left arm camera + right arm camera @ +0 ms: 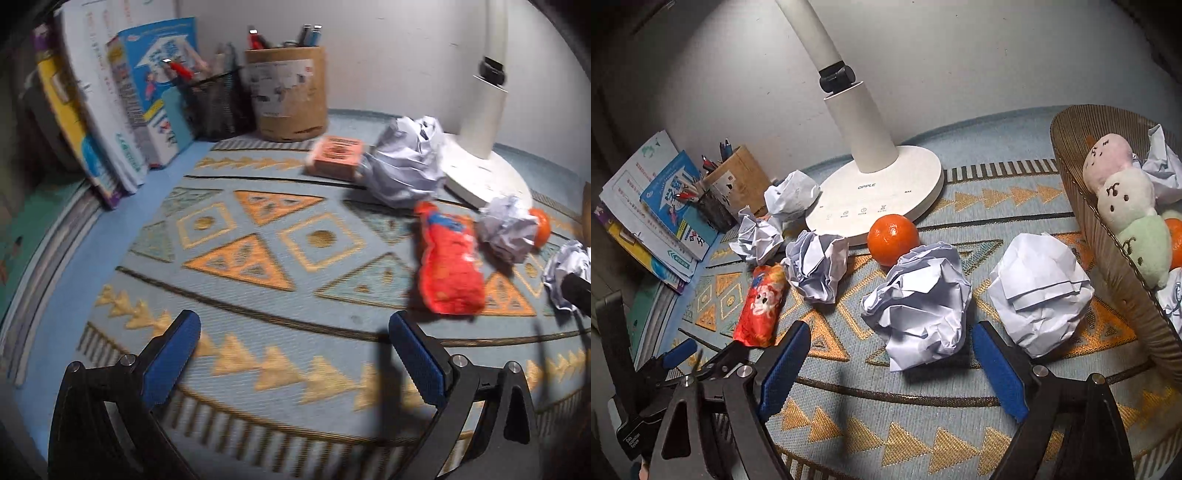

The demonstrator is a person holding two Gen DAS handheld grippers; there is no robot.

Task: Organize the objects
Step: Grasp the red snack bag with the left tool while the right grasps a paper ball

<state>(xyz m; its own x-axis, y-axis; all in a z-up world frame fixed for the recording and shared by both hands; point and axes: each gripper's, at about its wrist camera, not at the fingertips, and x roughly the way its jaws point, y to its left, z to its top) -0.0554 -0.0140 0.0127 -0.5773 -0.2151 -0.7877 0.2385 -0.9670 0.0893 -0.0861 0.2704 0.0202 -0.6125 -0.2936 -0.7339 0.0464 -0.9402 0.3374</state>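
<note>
Several crumpled white paper balls lie on the patterned mat (923,402); one paper ball (918,306) lies just ahead of my right gripper (890,358), which is open and empty. Another paper ball (1039,291) lies right of it. An orange (893,239) sits by the lamp base. A red snack packet (761,304) lies to the left; it also shows in the left wrist view (448,262). My left gripper (295,347) is open and empty above bare mat (258,295), left of the packet. An orange box (336,157) lies by a paper ball (404,162).
A white lamp (875,206) stands at the back. A woven basket (1108,266) on the right holds plush toys (1126,206), paper and an orange. Books (110,110) lean at the left beside a mesh pen holder (214,107) and a cardboard pen cup (288,96).
</note>
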